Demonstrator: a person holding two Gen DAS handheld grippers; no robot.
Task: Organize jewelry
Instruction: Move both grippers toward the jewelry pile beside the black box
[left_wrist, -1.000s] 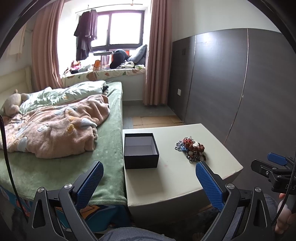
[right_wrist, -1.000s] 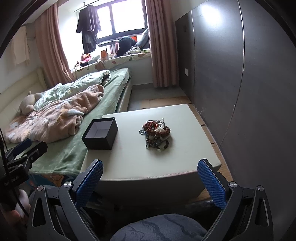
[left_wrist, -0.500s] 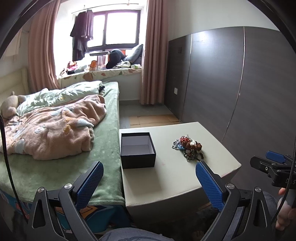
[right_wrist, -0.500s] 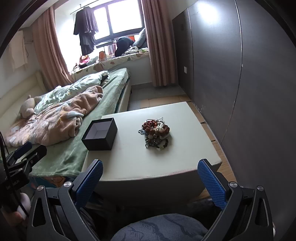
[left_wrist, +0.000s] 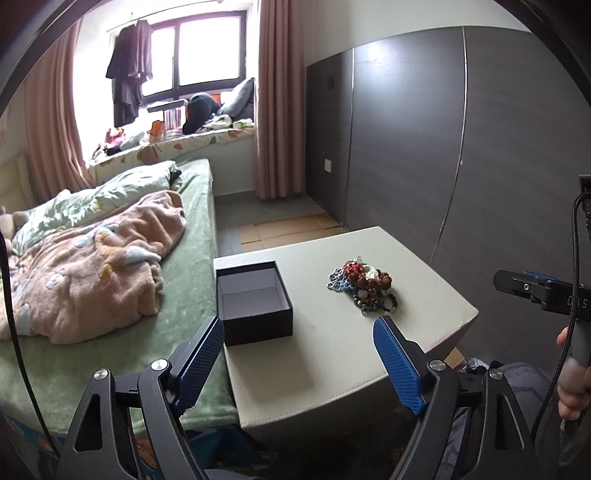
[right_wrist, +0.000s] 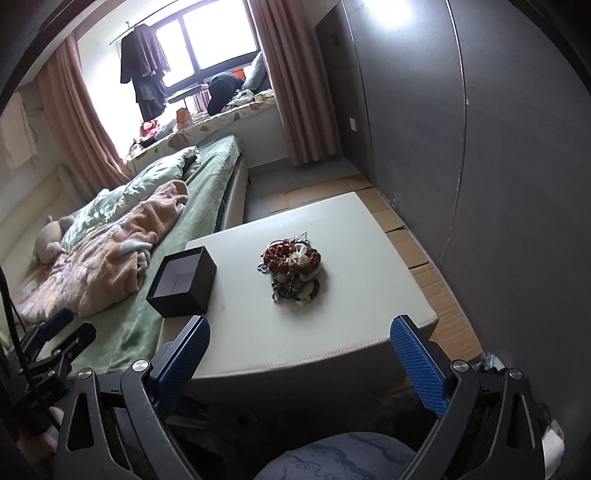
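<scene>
on the pale surface (right_wrist: 332, 325) beside the bed (left_wrist: 192, 258), the jewelry pile (right_wrist: 293, 267) lies as one tangled heap of beads and chains, well apart from the open black box (right_wrist: 183, 284) that sits at the surface's bed-side edge. both the left hand-held gripper (left_wrist: 299, 354) and the right hand-held gripper (right_wrist: 301, 354) hang short of the near edge with jaws spread wide and nothing between them. the likely trouble is the tangle: a pinch on one strand could drag the whole heap, or drop pieces off the edge onto the floor. the light box could also slide toward the bed if nudged. nothing stands between the pile and the box; a pink blanket (left_wrist: 92, 266) lies near on the bed.
</scene>
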